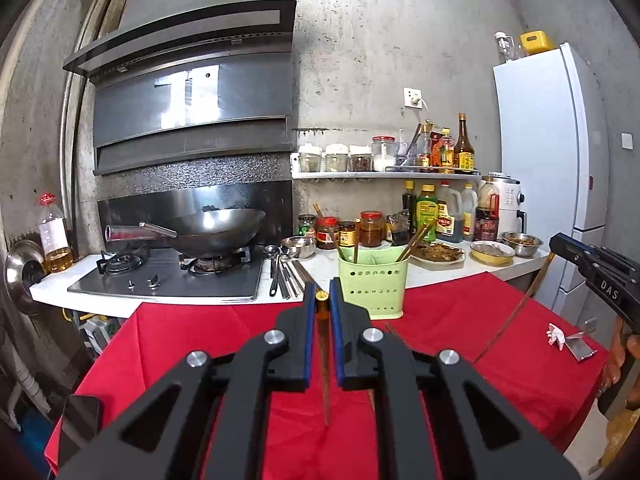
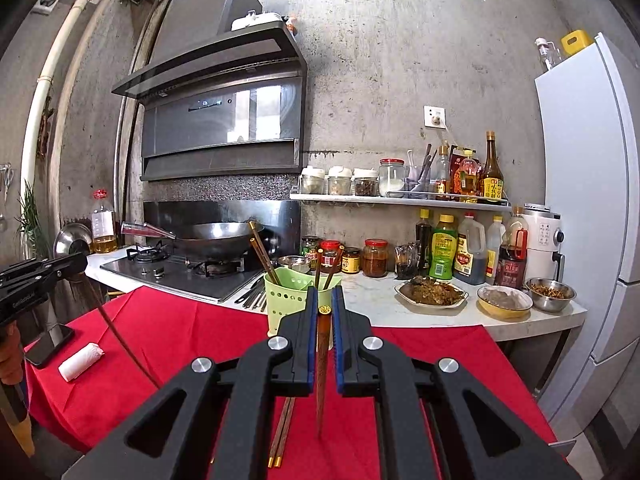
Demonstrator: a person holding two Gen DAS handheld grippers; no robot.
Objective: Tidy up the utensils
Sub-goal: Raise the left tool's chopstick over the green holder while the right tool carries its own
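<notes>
Left gripper [image 1: 321, 300] low in the centre of the left wrist view, jaws closed on a brown chopstick [image 1: 323, 360], gold-capped end up between the blue pads, thin tip pointing down over the red tablecloth [image 1: 460, 320]. Just beyond it, a green holder [image 1: 374, 280] with round holes, standing at the far edge of the cloth against the white counter [image 1: 432, 270], several chopsticks already upright inside. At the right edge of that frame, the right gripper [image 1: 560, 244], a second long chopstick [image 1: 516, 312] hanging slantwise from it toward the cloth.

Right gripper [image 2: 324, 306] in the middle of the right wrist view, likewise clamped on a dark brown chopstick [image 2: 321, 380], gold cap on top, point down. Green holder [image 2: 288, 292] directly behind the fingers, slightly left of centre. A pair of chopsticks [image 2: 282, 432] flat on the red cloth [image 2: 180, 332] beneath the gripper, gold ends toward the bottom of the frame. Left gripper [image 2: 78, 262] at the left edge, its chopstick [image 2: 120, 336] angled down to the right.

Elsewhere: a wok [image 1: 216, 234] on the stove [image 1: 168, 280] at centre left, metal utensils [image 1: 284, 276] laid on the counter beside the stove, jars and bottles [image 1: 424, 216] along the wall at centre right, a white roll [image 2: 80, 362] and a phone [image 2: 50, 344] on the cloth at lower left.
</notes>
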